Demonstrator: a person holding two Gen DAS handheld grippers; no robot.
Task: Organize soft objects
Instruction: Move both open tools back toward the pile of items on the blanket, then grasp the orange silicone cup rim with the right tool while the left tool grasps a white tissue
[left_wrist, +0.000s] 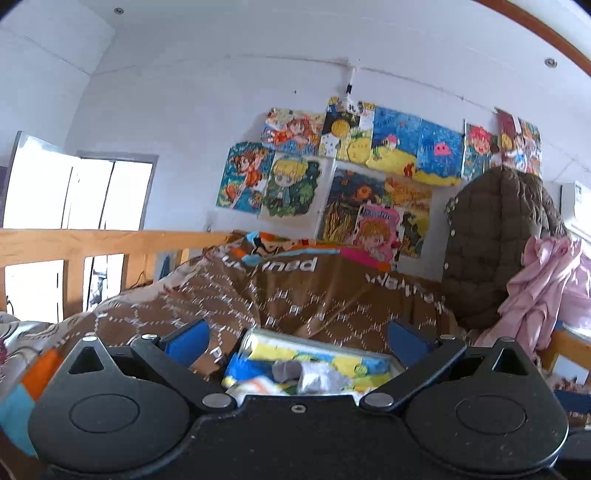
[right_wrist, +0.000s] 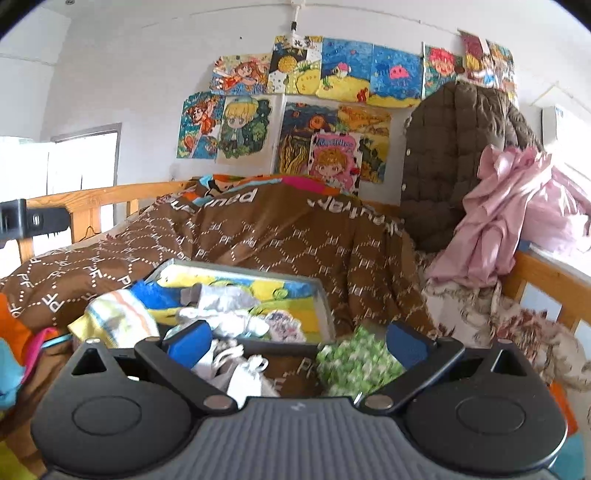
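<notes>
White wall (right_wrist: 147, 66), wooden bed rail (left_wrist: 92, 240), bright window (left_wrist: 107, 192).

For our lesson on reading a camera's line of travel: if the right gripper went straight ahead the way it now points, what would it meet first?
Probably the small white clothes lying between the open right gripper fingers, then the colourful box on the brown quilt; depth is unclear.

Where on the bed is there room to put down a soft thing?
The brown quilt is bare behind the tray, up to the folded bedding by the wall, and to its right toward the pink clothes. It slopes, though. The tray is crowded with socks and cloths, and the green cloth and white cloth fill the spot nearest the right hand-held gripper.
</notes>
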